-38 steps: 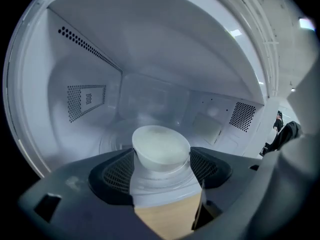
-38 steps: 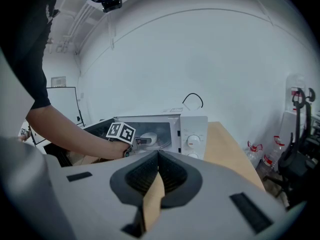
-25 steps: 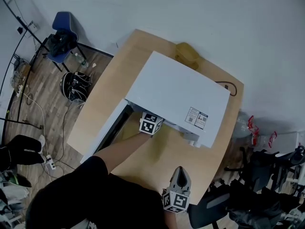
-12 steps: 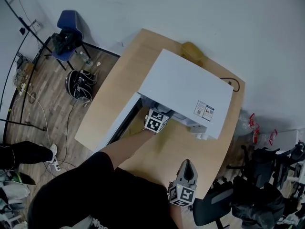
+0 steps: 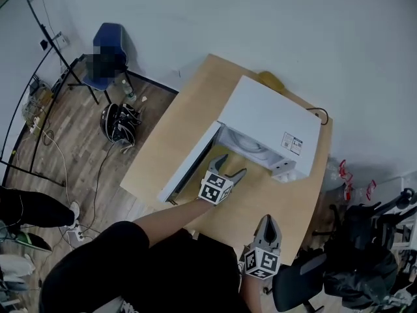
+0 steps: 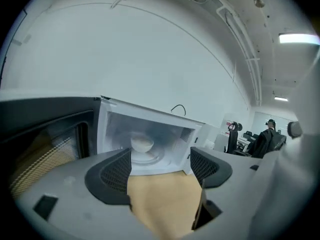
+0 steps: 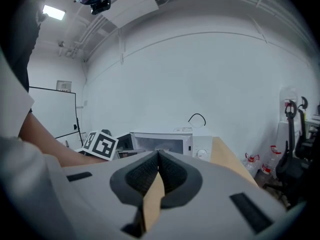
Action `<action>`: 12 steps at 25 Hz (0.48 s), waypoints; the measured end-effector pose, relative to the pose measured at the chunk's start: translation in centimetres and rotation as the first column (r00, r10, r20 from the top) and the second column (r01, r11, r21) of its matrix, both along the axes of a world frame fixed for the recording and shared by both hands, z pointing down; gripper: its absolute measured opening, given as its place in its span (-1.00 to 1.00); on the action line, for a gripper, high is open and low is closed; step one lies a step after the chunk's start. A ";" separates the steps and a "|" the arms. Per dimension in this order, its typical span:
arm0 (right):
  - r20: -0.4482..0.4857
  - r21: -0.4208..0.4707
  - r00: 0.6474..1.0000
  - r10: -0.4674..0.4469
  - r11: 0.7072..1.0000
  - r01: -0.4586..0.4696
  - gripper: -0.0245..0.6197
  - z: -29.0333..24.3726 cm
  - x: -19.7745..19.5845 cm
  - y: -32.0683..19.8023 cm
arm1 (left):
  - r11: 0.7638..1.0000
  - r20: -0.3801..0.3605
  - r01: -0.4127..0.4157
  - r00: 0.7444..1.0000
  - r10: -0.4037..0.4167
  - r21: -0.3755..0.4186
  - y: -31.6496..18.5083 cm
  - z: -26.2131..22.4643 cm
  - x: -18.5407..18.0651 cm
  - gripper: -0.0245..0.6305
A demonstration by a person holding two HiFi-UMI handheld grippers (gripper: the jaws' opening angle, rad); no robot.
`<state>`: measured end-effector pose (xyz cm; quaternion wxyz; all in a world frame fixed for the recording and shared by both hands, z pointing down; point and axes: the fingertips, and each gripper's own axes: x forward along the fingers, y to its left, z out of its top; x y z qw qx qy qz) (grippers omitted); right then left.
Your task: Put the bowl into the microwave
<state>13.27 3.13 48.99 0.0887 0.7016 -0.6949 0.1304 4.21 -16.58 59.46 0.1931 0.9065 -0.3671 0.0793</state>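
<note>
A pale bowl (image 6: 142, 144) rests on the turntable inside the white microwave (image 5: 270, 126), whose door (image 5: 187, 163) hangs open to the left. My left gripper (image 5: 229, 169) is open and empty, a short way in front of the cavity (image 6: 150, 139) over the wooden table (image 5: 163, 155). My right gripper (image 5: 268, 222) is shut on nothing near the table's front edge, pointing toward the microwave (image 7: 170, 143).
A yellowish object (image 5: 269, 79) lies behind the microwave, and a black cable (image 5: 317, 113) runs off its back right. Office chairs (image 5: 365, 253) stand to the right, a blue chair (image 5: 107, 54) and a dark bag (image 5: 119, 122) on the floor to the left.
My left gripper has drawn back out of the microwave cavity and now stands open in front of it, with the bowl left inside. The right gripper stays shut near the table edge.
</note>
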 end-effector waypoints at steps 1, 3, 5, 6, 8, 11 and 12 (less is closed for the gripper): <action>-0.007 0.001 1.000 0.001 1.000 -0.001 -0.74 -0.2 -0.5 1.0 | 1.000 -0.006 -0.010 1.000 0.010 0.003 1.8 -0.5 -0.7 0.13; -0.031 0.002 0.999 -0.010 1.000 0.010 -0.74 -0.8 -1.8 2.9 | 1.000 -0.023 -0.027 0.999 0.027 0.004 5.4 -1.7 -1.9 0.13; -0.044 0.015 0.999 -0.024 1.000 0.025 -0.74 -1.4 -3.0 4.4 | 0.999 -0.038 -0.040 0.998 0.040 0.008 8.6 -3.2 -3.0 0.13; -0.043 0.024 0.999 -0.026 0.999 0.027 -0.74 -1.7 -3.5 5.0 | 0.999 -0.046 -0.044 0.998 0.044 0.009 10.0 -4.1 -3.5 0.13; -0.030 0.038 0.999 -0.021 0.999 0.023 -0.74 -2.1 -4.4 6.1 | 0.999 -0.068 -0.049 0.996 0.050 0.012 12.7 -6.0 -4.6 0.13; -0.040 0.062 0.999 -0.034 0.997 0.036 -0.74 -3.5 -5.7 7.3 | 0.997 -0.076 -0.063 0.995 0.066 0.043 16.5 -9.2 -5.9 0.13; -0.054 0.072 0.997 -0.048 0.996 0.052 -0.74 -4.0 -6.1 7.7 | 0.996 -0.062 -0.068 0.995 0.072 0.060 17.8 -10.1 -6.3 0.12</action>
